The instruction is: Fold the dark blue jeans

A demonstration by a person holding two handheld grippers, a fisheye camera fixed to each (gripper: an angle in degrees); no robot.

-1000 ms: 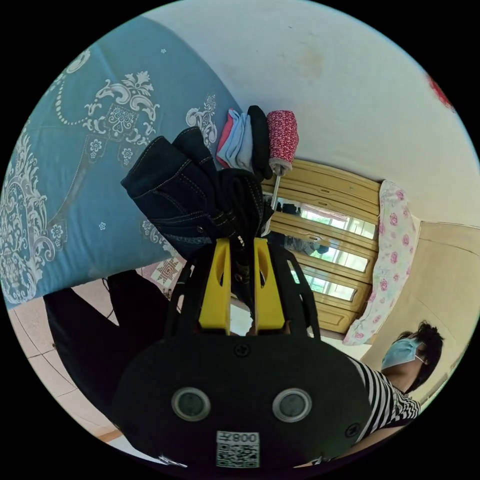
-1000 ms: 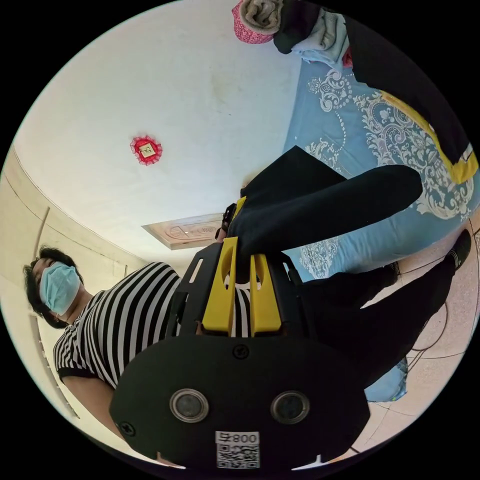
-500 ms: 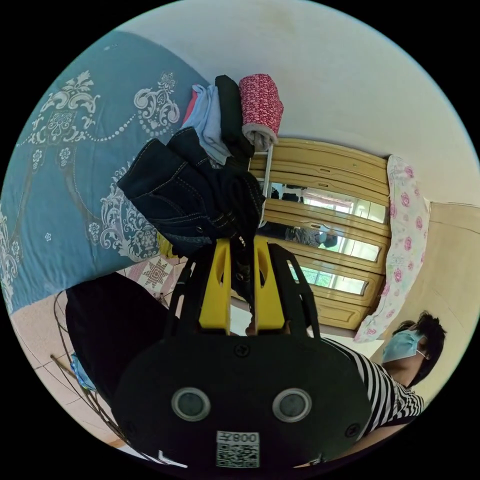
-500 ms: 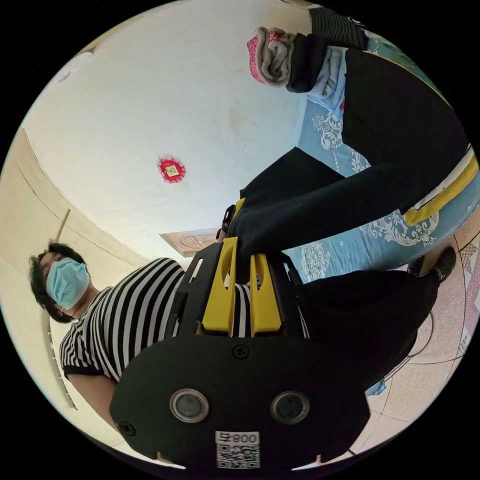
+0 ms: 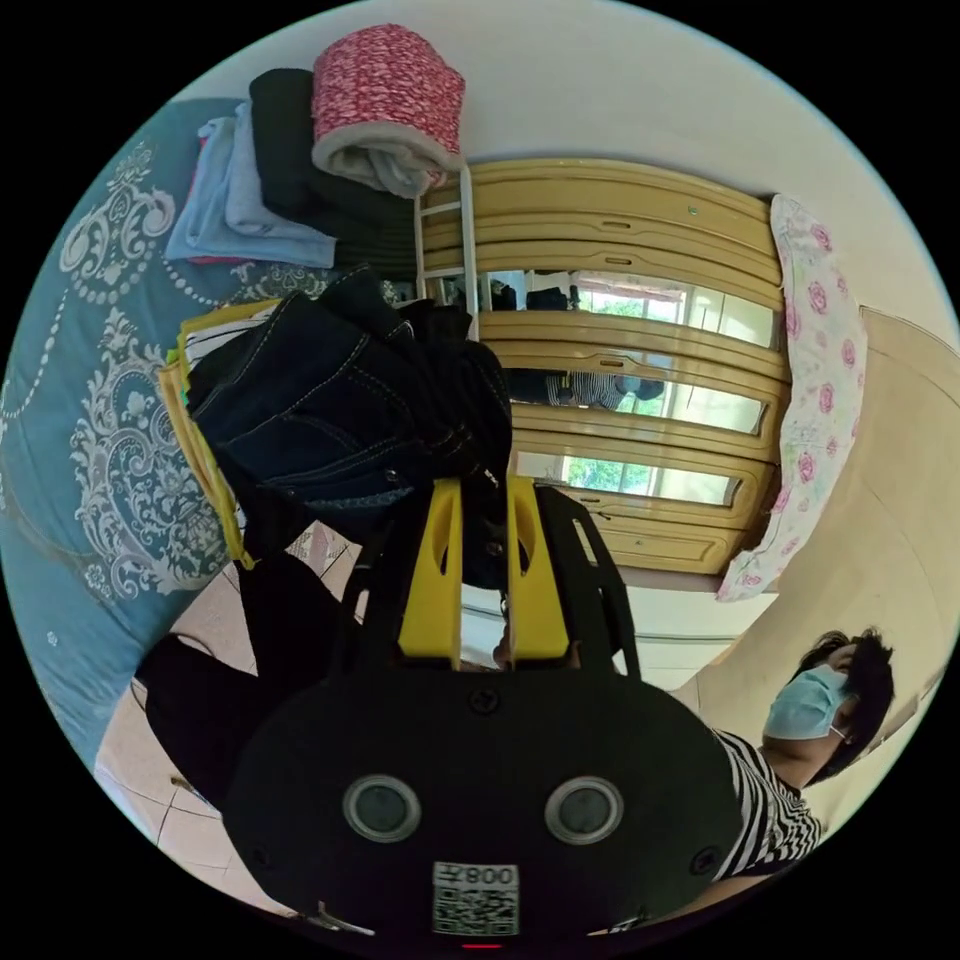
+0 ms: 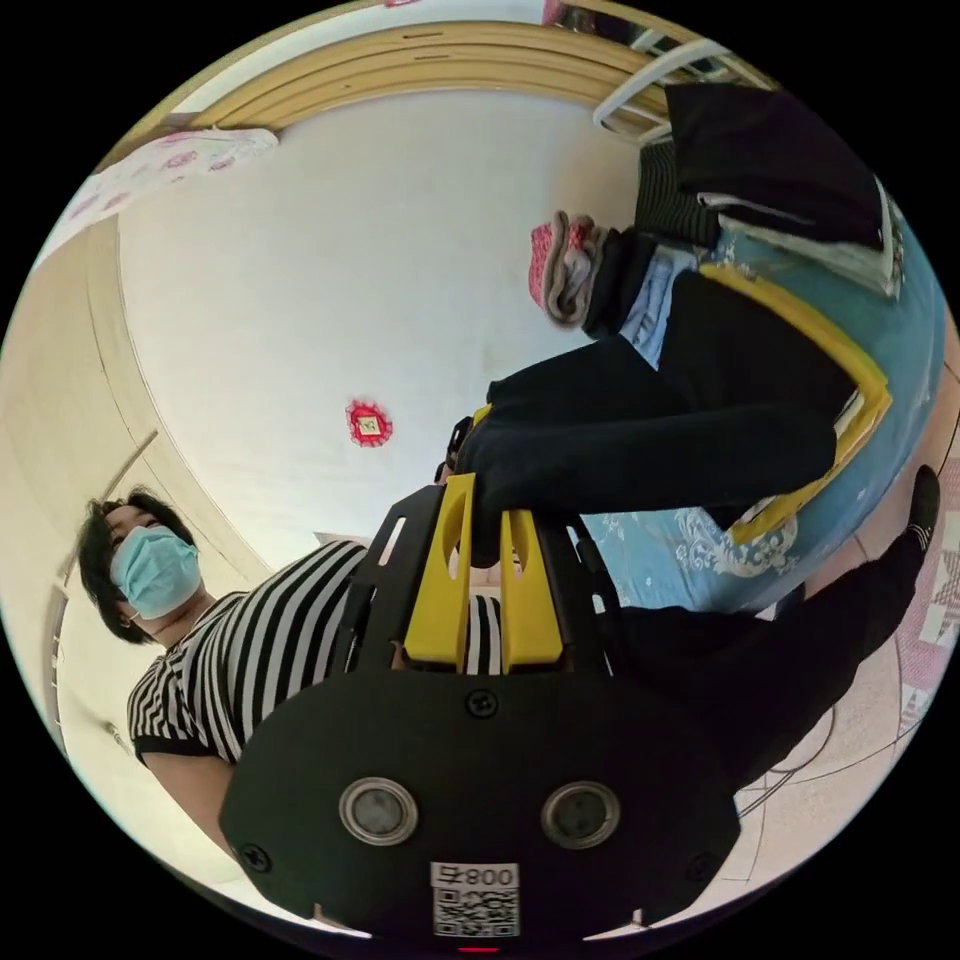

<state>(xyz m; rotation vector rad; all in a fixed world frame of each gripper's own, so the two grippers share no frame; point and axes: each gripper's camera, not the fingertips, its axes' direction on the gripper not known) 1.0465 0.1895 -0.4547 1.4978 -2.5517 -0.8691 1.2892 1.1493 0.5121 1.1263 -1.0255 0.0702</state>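
left tool (image 5: 484,500) clenched on folded dark blue denim jeans (image 5: 340,400) | right tool (image 6: 488,510) clenched on same bundle | folding looked done; placement on blue patterned bed (image 5: 90,480) at 9 o'clock remained

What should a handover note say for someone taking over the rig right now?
Left gripper: shut on the jeans, bunched at the waistband.
Right gripper: shut on the jeans too.
Jeans hang folded between both, held up off the blue bedspread, near a yellow-edged garment and a stack of folded clothes.
Left to do: probably lay the jeans down and let go.
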